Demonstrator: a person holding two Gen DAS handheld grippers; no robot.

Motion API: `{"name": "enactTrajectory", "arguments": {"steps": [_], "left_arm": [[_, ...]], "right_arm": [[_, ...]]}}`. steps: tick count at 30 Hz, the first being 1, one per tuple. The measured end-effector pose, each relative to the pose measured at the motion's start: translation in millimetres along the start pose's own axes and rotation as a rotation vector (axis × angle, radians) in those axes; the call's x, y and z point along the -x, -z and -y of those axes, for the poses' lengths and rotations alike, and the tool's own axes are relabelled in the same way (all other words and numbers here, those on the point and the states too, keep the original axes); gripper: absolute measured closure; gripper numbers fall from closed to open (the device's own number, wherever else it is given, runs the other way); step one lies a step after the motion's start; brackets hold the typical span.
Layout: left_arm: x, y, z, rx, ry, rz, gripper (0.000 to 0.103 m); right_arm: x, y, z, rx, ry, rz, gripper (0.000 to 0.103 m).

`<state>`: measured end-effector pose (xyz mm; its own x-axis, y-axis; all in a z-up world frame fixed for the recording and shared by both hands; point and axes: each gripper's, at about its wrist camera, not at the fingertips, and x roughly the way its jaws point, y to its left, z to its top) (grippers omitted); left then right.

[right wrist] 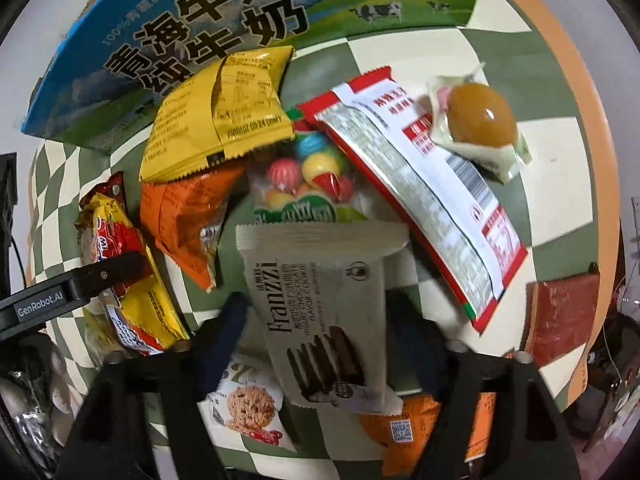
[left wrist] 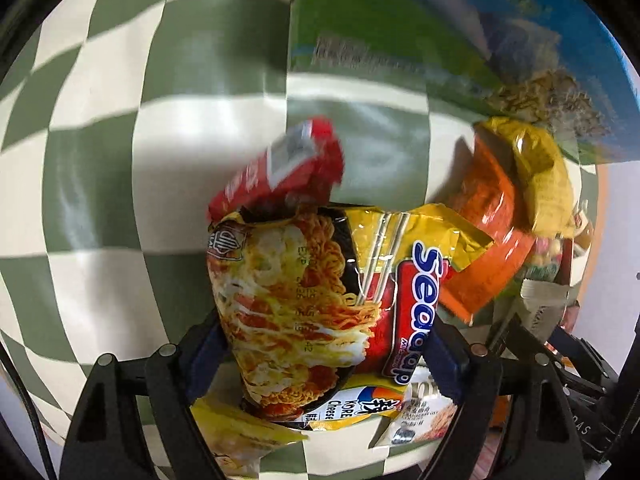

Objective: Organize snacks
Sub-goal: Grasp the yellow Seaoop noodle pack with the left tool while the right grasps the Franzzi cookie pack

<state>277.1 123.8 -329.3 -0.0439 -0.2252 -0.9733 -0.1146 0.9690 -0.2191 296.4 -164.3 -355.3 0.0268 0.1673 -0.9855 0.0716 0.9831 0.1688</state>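
Two wrist views over a checkered worktop (right wrist: 552, 148) strewn with snacks, a printed milk carton (right wrist: 200, 28) standing at its far edge.

Left view: the left gripper (left wrist: 320, 344) points steeply down, its jaws on either side of a Sedaap noodle packet (left wrist: 304, 296). The blue pads sit against the packet's 2 edges, so it appears gripped, though the bulging film hides the exact contact. A red packet (left wrist: 280, 168) lies just beyond it, blurred.

Right view: the right gripper (right wrist: 316, 320) points straight down over a Franzzi cookie packet (right wrist: 320, 312). The left pad sits at the packet's edge; a gap shows at the right pad, so the jaws read as open around it, not clamped. Around it lie a bag of coloured candy balls (right wrist: 308, 176), an orange packet (right wrist: 184, 216), a yellow packet (right wrist: 216, 112), a long red-and-white packet (right wrist: 420, 184) and a wrapped brown cake (right wrist: 480, 120).

Advice for the step: each packet is soft and air-filled, so the jaws should close across the narrow width near the middle, firmly but without bursting the seal. Each lift should be straight up, clear of overlapping neighbours, before moving towards the carton, the likely container.
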Motion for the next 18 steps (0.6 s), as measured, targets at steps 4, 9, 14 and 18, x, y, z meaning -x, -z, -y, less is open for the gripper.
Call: {"name": "enactTrajectory", "arguments": {"steps": [4,9,14,18], "left_arm": [[-23,-2,-12,0.004,0.009,-0.052,0.017],[-34,2,-9,0.015,-0.028,0.018,0.018],[-12,21,-4,0.024,-0.078,0.134,0.018],[23,44,1,0.037,-0.087,0.232,0.018]], "right_arm": [[-12,-2,9,-0.001,0.009,-0.028,0.023],[-29,-13,21,0.026,0.04,-0.03,0.035],[-23,-27,31,0.077,0.031,-0.003,0.045],[2,-36,40,0.108,-0.031,0.045,0.045]]}}
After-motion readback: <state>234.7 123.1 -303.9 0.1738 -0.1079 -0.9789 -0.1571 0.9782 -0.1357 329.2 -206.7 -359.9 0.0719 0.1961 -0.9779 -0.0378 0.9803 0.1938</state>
